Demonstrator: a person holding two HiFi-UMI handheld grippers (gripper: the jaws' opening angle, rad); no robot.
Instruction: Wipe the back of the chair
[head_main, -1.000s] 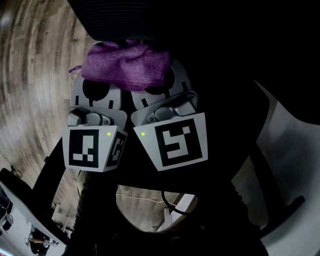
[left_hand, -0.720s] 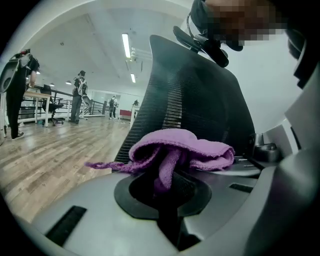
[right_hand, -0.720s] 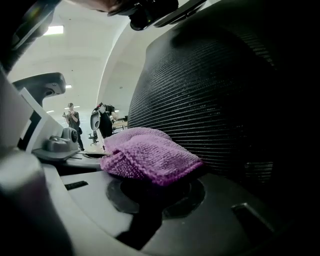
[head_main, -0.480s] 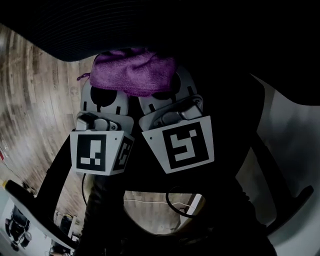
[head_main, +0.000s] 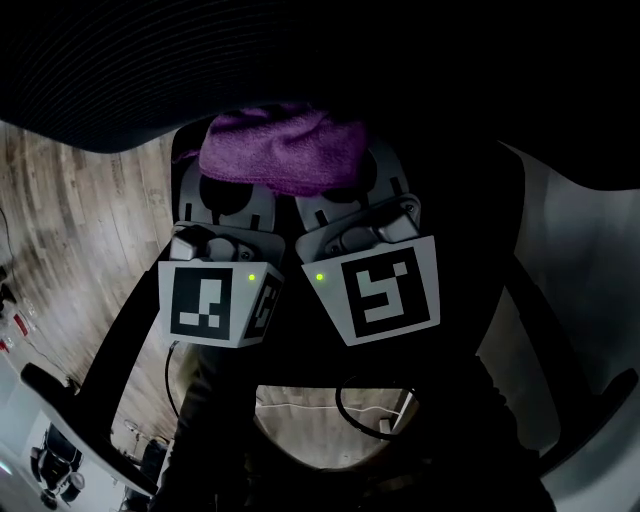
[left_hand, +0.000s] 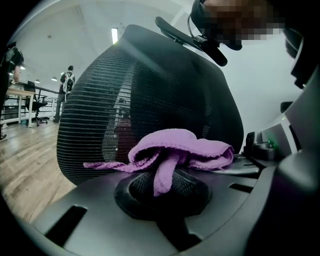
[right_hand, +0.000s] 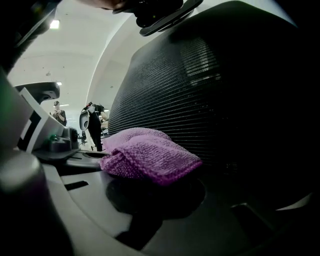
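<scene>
— Okay, grippers?
— I've got the left gripper and right gripper side by side, both clamped on the purple cloth so it makes one wide pad.
— Cloth where?
— Bunched at the tips, apparently pressed on the mesh chair back, ready to wipe.

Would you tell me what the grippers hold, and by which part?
A purple cloth: the left gripper pinches a fold in its left half, the right gripper its folded right end.
</scene>
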